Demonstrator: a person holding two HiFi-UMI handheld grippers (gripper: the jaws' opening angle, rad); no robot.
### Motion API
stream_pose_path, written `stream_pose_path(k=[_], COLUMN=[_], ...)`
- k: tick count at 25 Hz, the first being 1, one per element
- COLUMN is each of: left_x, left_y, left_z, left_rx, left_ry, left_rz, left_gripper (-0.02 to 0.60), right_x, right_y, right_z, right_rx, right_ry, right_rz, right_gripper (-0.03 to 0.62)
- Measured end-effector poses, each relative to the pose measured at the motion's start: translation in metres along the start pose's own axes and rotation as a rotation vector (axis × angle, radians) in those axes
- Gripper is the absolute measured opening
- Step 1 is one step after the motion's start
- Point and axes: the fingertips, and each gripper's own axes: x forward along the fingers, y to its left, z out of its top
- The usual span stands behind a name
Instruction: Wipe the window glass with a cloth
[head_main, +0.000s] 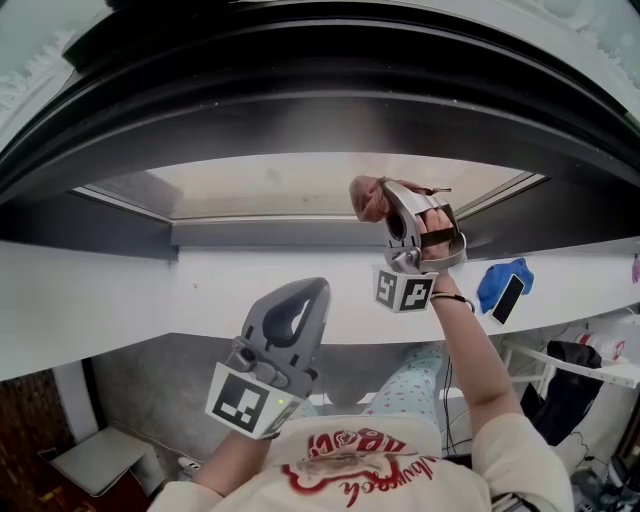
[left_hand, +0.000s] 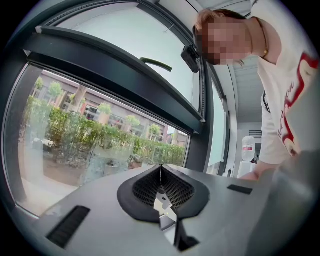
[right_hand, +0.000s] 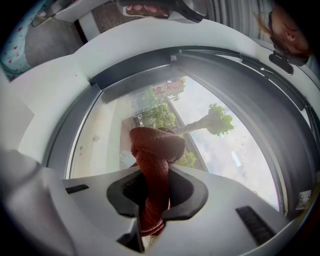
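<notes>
The window glass (head_main: 300, 185) lies ahead beyond a white sill (head_main: 200, 290), framed in dark grey. My right gripper (head_main: 385, 205) is raised over the sill and shut on a reddish-brown cloth (head_main: 368, 198) bunched at its tip, close to the lower right part of the pane. In the right gripper view the cloth (right_hand: 152, 165) stands up from between the jaws in front of the glass (right_hand: 220, 145). My left gripper (head_main: 300, 300) hangs lower, at the sill's near edge, shut with nothing in it. The left gripper view shows the shut jaws and the glass (left_hand: 90, 135) beyond.
A blue cloth with a dark phone (head_main: 507, 288) lies on the sill to the right. A green window handle (left_hand: 156, 64) sits on the dark upper frame. Below the sill are a grey floor, a small white stool (head_main: 95, 458) and clutter at right (head_main: 570, 385).
</notes>
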Motion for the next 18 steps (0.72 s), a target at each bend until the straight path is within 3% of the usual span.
stream_pose_path(k=[3, 8, 18], left_x=[0.005, 0.007, 0.016], left_y=[-0.003, -0.002, -0.003], left_z=[-0.001, -0.002, -0.007], left_rx=[-0.02, 0.027, 0.003], left_ry=[0.014, 0.015, 0.029], left_rz=[0.002, -0.017, -0.008], left_gripper=[0.021, 0.021, 0.021], right_x=[0.001, 0.001, 0.004], right_y=[0.015, 0.032, 0.08], right_z=[-0.007, -0.015, -0.031], right_rx=[-0.004, -0.007, 0.0], right_ry=[0.009, 0.019, 0.054], right_rz=[0.036, 0.062, 0.162], right_gripper=[0.066, 0.067, 0.067])
